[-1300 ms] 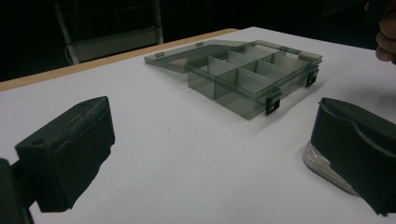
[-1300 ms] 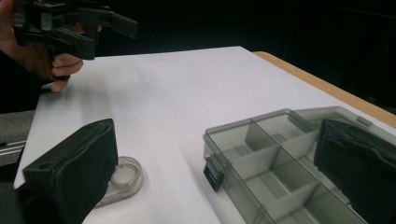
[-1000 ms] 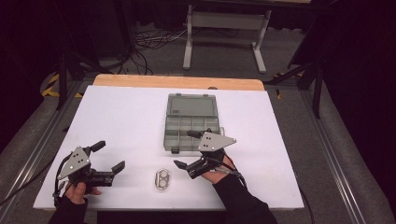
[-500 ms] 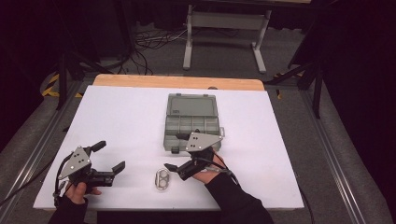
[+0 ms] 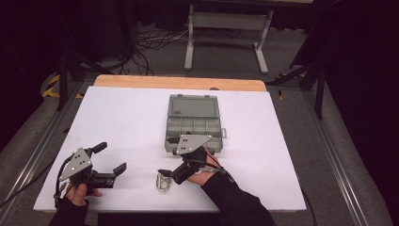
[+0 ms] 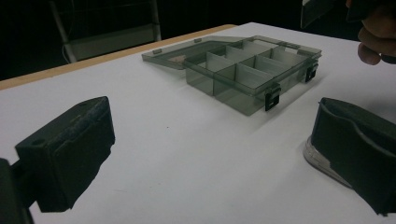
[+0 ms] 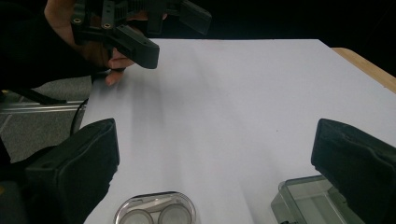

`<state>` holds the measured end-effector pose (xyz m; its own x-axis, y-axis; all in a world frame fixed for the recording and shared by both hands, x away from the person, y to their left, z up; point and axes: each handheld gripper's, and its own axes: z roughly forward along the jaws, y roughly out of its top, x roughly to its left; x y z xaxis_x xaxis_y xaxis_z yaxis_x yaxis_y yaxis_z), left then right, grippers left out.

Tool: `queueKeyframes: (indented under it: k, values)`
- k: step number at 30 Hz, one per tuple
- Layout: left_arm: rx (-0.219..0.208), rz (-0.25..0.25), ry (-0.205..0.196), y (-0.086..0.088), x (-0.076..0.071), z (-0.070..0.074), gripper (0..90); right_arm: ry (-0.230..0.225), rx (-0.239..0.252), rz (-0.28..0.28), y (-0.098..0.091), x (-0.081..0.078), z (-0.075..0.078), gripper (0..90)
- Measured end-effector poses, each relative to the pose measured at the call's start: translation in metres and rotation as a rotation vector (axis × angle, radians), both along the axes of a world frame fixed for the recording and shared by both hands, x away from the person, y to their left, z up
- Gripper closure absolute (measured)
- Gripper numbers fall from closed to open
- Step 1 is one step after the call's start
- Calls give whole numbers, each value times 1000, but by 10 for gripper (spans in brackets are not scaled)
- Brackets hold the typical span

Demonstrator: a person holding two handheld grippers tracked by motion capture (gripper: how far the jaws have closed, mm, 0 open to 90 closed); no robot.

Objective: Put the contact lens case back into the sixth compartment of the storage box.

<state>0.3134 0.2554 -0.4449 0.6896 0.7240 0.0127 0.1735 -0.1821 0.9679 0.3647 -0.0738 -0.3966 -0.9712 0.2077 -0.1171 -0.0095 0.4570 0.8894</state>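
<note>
A grey see-through compartment box (image 5: 193,123) lies open in the middle of the white table, its lid flat toward the far side; it also shows as the box (image 6: 243,77) and a box corner (image 7: 303,201). A small clear oval case (image 5: 163,182) with two round wells lies near the front edge. My right gripper (image 5: 169,164) hovers just above and to the right of that case, open, with the case (image 7: 155,210) low between its jaws. My left gripper (image 5: 111,157) rests open at the front left, with nothing between its jaws; the case edge (image 6: 320,160) peeks out from behind one jaw.
The white tabletop (image 5: 127,117) ends in a wooden strip (image 5: 179,83) at the far side. Metal rails run along both sides. A grey stand (image 5: 226,28) and cables are on the floor beyond. The left gripper (image 7: 135,28) and its hand appear far off in the right gripper view.
My right gripper has moved left and toward the front edge, from beside the box to just above the small clear case. The left gripper has stayed put.
</note>
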Motion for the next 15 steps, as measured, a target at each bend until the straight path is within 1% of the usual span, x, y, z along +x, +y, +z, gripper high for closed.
queueKeyframes:
  k: [2, 3, 5, 8, 10, 12, 13, 14, 15]
  values:
    - [1, 1, 0, 0, 0, 0, 4, -1, -2, 7, 1, 0, 0, 18]
    - [1, 1, 1, 0, 0, 0, 4, 7, -13, 26, 3, 0, 1, 35]
    - [0, 1, 0, 0, 0, 0, 4, 8, -21, 33, 3, -1, 1, 35]
    - [3, 0, -2, 0, 0, 0, 4, 14, -80, 57, 6, -1, 0, 35]
    - [3, 2, 0, 0, 0, 0, 4, 22, -98, 68, 6, -1, 0, 35]
    - [4, 2, -1, 0, 0, 0, 4, 24, -105, 70, 6, -1, -1, 35]
    - [2, 1, -1, 0, 0, 0, 4, 29, -132, 86, 8, -2, -3, 41]
    - [2, 1, -1, 0, 0, 0, 4, 29, -132, 86, 8, -2, -3, 41]
    - [1, -2, 0, -1, 0, 0, 4, 35, -155, 102, 10, -3, -4, 46]
